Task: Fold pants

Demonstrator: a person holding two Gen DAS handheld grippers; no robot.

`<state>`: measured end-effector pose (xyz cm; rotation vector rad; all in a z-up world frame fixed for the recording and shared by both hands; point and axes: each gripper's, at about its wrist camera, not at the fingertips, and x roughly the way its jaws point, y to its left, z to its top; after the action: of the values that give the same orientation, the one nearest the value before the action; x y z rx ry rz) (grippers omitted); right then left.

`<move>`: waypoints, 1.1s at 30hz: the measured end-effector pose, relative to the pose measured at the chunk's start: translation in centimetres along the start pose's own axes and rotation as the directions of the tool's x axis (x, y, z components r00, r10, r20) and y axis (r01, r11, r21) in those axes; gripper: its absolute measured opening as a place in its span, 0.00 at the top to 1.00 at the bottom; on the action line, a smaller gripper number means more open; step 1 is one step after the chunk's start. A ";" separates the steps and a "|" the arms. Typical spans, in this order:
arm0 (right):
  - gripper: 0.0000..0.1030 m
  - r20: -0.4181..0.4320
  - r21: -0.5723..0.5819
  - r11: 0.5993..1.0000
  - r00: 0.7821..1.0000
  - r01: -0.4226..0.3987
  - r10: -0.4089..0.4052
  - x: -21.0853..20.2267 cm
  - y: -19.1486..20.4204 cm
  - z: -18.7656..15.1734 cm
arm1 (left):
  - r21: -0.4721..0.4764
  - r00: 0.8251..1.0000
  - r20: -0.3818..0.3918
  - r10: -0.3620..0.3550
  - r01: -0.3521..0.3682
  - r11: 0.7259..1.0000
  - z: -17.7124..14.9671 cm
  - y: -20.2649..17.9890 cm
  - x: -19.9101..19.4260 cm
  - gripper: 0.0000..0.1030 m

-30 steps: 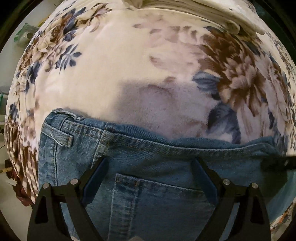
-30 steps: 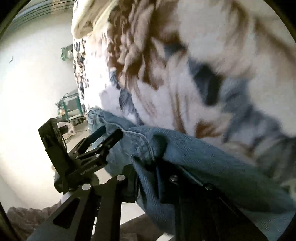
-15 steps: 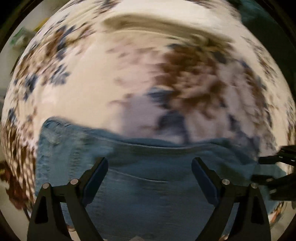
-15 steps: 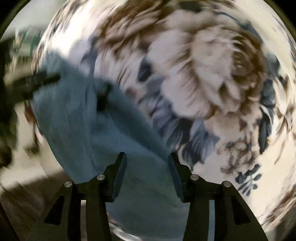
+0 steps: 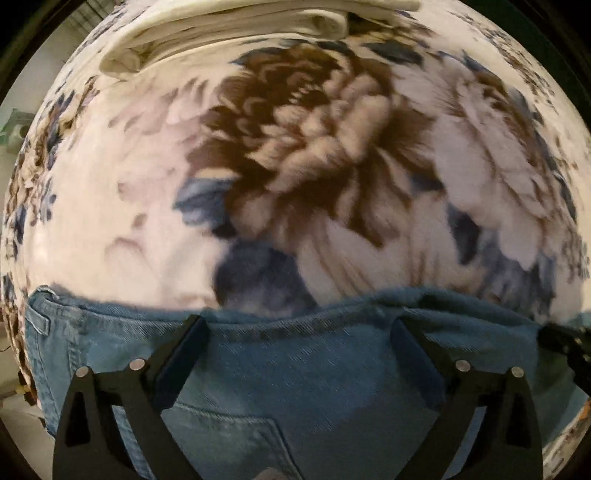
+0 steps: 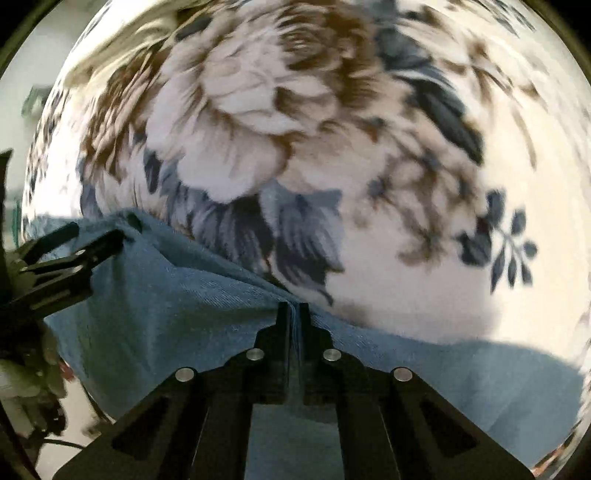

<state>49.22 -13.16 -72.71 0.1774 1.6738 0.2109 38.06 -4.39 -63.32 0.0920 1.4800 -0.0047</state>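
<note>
Blue jeans (image 5: 303, 373) lie on a floral blanket (image 5: 303, 147), waistband edge toward the blanket and a back pocket near the bottom of the left wrist view. My left gripper (image 5: 297, 332) hovers over the waistband. Its jaws are opening wide and do not press on the denim beneath them. In the right wrist view the jeans (image 6: 177, 302) run across the lower half. My right gripper (image 6: 293, 308) is shut on a raised fold of their edge. The left gripper (image 6: 74, 254) shows at that view's left edge, and the right gripper (image 5: 565, 343) at the far right of the left wrist view.
A folded cream cloth (image 5: 240, 33) lies at the far end of the blanket. The blanket's left edge drops off to a pale floor (image 5: 14, 410) with small clutter. Floral blanket (image 6: 369, 147) spreads beyond the jeans.
The right gripper let go of the denim, swung to face down at the blanket, then shut again on a fold of the edge. The left gripper slid right along the waistband.
</note>
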 end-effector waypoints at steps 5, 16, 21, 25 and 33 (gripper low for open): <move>0.98 0.017 0.047 0.999 1.000 -0.025 0.024 -1.1 -3.8 -0.6 | -0.105 0.999 -0.023 -0.024 0.021 0.994 2.2 3.0 0.3 0.00; 0.92 0.094 0.138 0.940 0.949 -0.313 0.302 -3.3 1.7 -2.6 | -0.043 0.996 0.078 0.049 -0.046 0.998 -0.3 0.1 -3.7 0.00; 1.00 0.168 0.294 0.889 0.935 -0.351 0.313 0.8 -1.7 -3.1 | -0.043 0.998 0.002 0.069 -0.068 0.997 0.3 0.3 0.5 0.00; 1.00 0.187 0.292 0.880 0.924 -0.375 0.332 0.4 -2.6 -3.9 | -0.061 0.997 0.008 0.081 -0.081 0.995 2.1 0.7 0.0 0.00; 0.54 0.396 0.451 0.814 0.899 -0.366 0.185 -9.5 -12.6 -13.8 | -0.005 0.993 0.120 0.010 -0.010 1.000 0.2 -3.0 -9.9 0.00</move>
<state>36.68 -28.13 -65.13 0.8314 1.3197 -0.0592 37.16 -7.94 -53.60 0.0944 1.3595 0.0011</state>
